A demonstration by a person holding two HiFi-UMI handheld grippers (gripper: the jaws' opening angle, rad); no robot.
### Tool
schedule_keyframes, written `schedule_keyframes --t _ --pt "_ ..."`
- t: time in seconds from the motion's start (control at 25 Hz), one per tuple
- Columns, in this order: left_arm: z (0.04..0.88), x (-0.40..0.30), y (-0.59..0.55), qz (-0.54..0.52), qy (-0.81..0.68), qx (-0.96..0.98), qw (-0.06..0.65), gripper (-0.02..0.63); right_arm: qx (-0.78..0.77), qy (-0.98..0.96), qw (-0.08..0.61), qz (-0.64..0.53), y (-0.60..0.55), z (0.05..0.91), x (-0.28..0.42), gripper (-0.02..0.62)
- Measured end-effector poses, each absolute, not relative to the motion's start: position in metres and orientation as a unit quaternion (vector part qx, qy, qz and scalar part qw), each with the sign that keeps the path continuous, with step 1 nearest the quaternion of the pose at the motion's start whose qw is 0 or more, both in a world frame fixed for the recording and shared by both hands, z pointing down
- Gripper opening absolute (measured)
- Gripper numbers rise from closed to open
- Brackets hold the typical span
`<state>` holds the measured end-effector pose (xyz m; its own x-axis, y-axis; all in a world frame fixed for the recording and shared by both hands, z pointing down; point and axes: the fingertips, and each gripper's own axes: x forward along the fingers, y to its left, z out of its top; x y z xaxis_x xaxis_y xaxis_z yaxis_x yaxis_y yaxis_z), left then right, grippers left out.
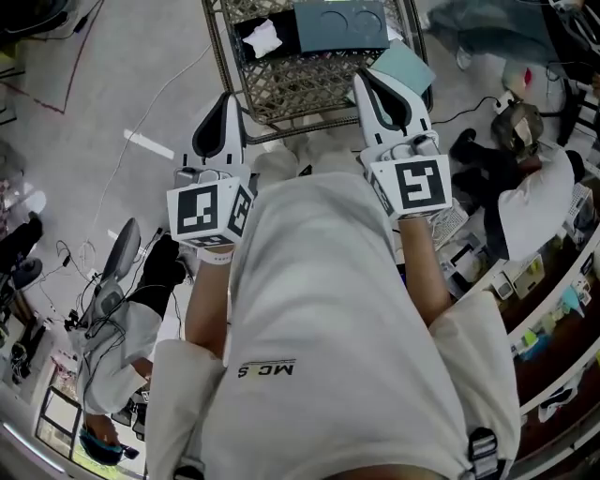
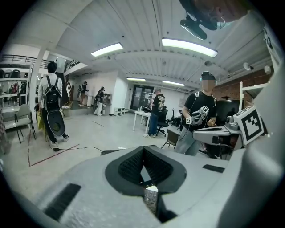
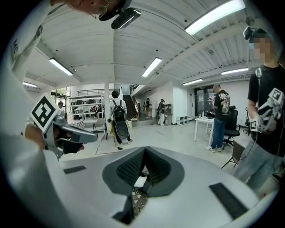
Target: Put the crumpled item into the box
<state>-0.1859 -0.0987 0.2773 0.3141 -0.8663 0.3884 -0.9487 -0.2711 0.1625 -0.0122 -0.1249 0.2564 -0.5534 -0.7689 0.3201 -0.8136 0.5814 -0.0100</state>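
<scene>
A crumpled white item lies on a wire mesh rack at the top of the head view. Beside it on the rack rests a dark teal box. My left gripper and right gripper are held up in front of the white-shirted chest, short of the rack's near edge. Both point toward the rack. Each gripper's jaws meet at the tips with nothing between them, as seen at the left gripper and the right gripper. Both gripper views look out across the room, not at the item.
A lighter teal panel leans at the rack's right corner. One person sits low on the left and another person on the right beside a cluttered bench. Cables trail over the floor. Several people stand farther off in the room.
</scene>
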Motion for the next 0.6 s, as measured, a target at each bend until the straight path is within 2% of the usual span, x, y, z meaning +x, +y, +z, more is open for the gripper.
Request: schedule_keyframes --t 0.6 --pt "0.258 -0.180 -0.082 0.098 -0.568 0.800 0.167 0.025 0.476 -0.867 0.125 0.082 -0.100 0.243 -0.001 0.015"
